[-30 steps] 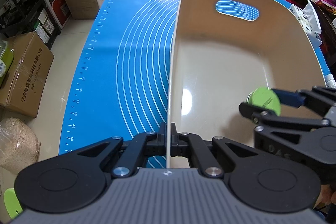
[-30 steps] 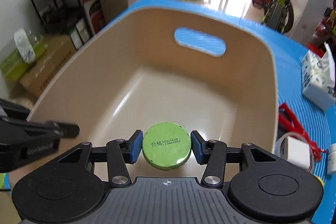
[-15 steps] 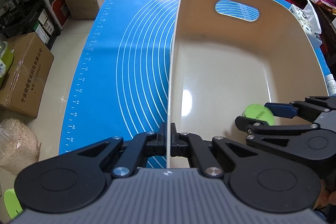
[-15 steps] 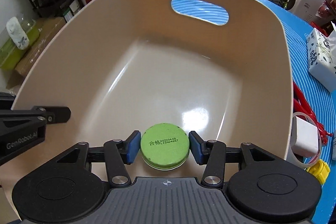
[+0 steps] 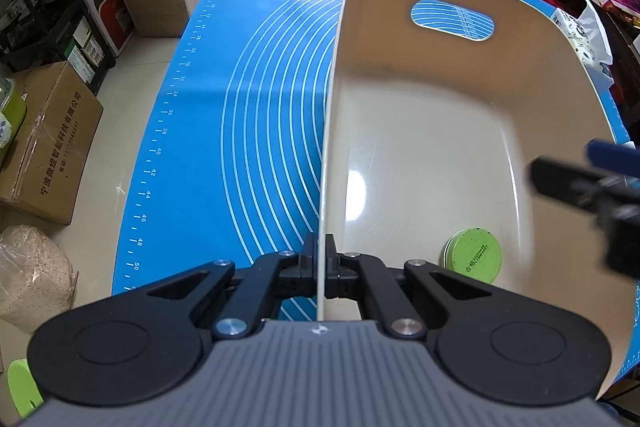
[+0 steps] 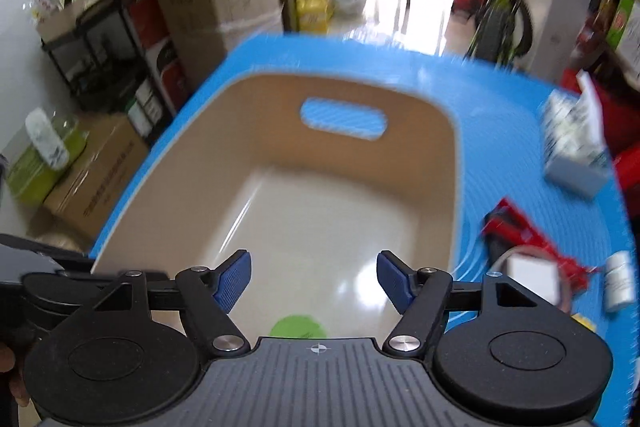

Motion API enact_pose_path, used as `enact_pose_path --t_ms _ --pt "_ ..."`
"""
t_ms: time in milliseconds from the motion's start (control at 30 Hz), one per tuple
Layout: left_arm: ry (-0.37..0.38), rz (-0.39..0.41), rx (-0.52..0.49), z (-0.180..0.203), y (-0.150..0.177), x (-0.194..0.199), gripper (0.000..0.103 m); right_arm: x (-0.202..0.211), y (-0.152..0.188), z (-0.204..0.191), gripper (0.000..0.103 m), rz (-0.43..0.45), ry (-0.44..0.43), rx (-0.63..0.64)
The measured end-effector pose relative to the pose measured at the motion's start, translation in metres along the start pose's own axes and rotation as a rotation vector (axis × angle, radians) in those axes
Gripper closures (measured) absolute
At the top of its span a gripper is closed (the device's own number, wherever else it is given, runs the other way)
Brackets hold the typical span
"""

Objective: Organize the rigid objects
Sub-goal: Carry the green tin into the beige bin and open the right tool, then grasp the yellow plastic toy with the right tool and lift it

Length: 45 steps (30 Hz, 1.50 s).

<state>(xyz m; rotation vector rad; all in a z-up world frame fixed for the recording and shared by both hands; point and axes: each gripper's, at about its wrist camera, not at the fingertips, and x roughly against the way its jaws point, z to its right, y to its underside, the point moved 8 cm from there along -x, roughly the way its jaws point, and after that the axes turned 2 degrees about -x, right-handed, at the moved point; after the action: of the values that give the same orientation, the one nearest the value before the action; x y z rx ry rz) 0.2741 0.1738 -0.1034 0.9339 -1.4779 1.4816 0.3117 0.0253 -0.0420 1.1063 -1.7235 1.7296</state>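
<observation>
Looking down the left wrist view: left gripper (image 5: 320, 267) clamped tight on the near-left rim of the beige tub (image 5: 420, 131), jaws fully together with only the thin wall between them. Tub stands on the blue mat (image 5: 248, 87), its handle slot in the far wall. Green tin (image 5: 472, 261) lies on the tub floor, near-right corner, printed face up, touching nothing but the floor. Right gripper (image 5: 592, 179) enters from the tub's right side, blurred, above the tin and clear of it. Cardboard boxes (image 5: 44, 143) on the room floor, left of the tub beyond the mat edge. Right wrist view, blurred with motion: right gripper (image 6: 314, 281) over the tub's (image 6: 440, 155) near end, blue pads (image 6: 232, 281) wide apart and opening further, nothing between them. Green tin (image 6: 298, 327) shows partly at the gripper body's edge, down on the tub floor below the jaws, not touched. Right of the tub on the mat (image 6: 500, 87): red-handled tool (image 6: 528, 231), white adapter (image 6: 532, 277) beside it, small white bottle (image 6: 620, 281), tissue pack (image 6: 576, 143) farther back.
</observation>
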Motion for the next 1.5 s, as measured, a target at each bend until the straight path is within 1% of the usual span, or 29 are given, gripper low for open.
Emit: enact_pose_path --t_ms 167,300,400,500,633,800,900,1167,1300,1433,1500 --pt "0.0 0.0 0.0 0.0 0.0 0.0 0.1 0.025 -0.006 0.025 0.026 0.069 0.027 -0.036" --pt "0.0 0.0 -0.001 0.0 0.0 0.0 0.1 0.042 0.001 0.053 0.024 0.123 0.073 -0.058" --pt "0.001 0.0 0.0 0.0 0.0 0.0 0.1 0.051 0.006 0.077 0.021 0.133 0.103 -0.084" --pt "0.002 -0.001 0.004 0.0 0.0 0.0 0.1 0.057 0.012 0.101 0.021 0.136 0.159 -0.097" --pt "0.003 0.0 0.002 0.0 0.001 0.0 0.1 0.063 0.022 0.133 0.019 0.147 0.187 -0.167" --pt "0.005 0.0 0.004 -0.001 0.001 0.0 0.1 0.05 0.045 0.156 0.019 0.114 0.239 -0.211" --pt "0.005 0.0 0.003 -0.001 0.0 0.0 0.1 0.037 0.062 0.169 0.019 0.079 0.269 -0.242" --pt "0.003 0.0 0.002 -0.001 0.0 0.0 0.1 0.009 0.107 0.199 0.021 0.001 0.316 -0.344" --pt "-0.003 0.0 -0.001 -0.001 0.001 0.0 0.1 0.001 0.114 0.207 0.025 0.004 0.297 -0.384" --pt "-0.009 -0.001 -0.005 0.001 0.0 0.0 0.1 -0.003 0.115 0.208 0.026 0.025 0.33 -0.344" --pt "-0.009 -0.001 -0.004 0.002 0.0 0.0 0.1 -0.007 0.113 0.211 0.028 0.027 0.332 -0.347"
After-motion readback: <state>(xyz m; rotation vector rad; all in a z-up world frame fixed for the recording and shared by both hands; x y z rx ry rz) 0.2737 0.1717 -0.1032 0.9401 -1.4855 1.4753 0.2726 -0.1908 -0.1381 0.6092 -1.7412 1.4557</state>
